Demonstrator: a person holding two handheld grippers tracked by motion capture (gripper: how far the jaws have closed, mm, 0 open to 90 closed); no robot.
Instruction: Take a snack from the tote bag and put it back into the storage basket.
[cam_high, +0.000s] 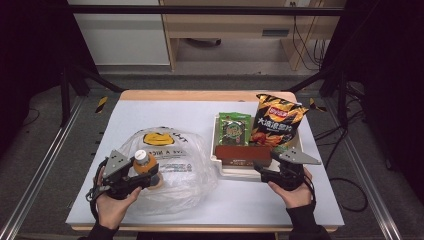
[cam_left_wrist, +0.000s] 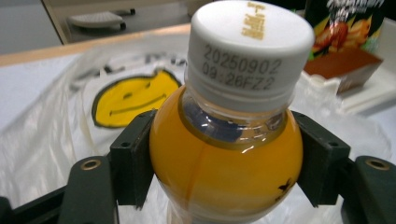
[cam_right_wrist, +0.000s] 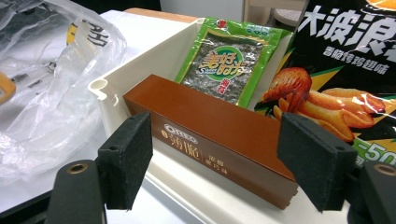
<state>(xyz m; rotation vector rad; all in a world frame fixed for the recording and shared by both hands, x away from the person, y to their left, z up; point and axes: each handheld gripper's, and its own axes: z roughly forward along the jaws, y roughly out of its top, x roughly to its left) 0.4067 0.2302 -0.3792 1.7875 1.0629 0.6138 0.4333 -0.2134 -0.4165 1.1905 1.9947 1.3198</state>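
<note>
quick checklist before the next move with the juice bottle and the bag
1. Left claw shut on the juice bottle, pads against both sides: ok.
2. White cap on the bottle: ok.
3. Bottle roughly upright: ok.
4. Plastic bag mouth open wide enough: cannot tell.
5. Right claw open, nothing between the pads, apart from the brown box: ok.
6. Tray clear of the bag's edge: cannot tell.

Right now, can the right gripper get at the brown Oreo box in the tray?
Probably yes. The right gripper is open and faces the Oreo box at the near side of the tray, with nothing between them.
</note>
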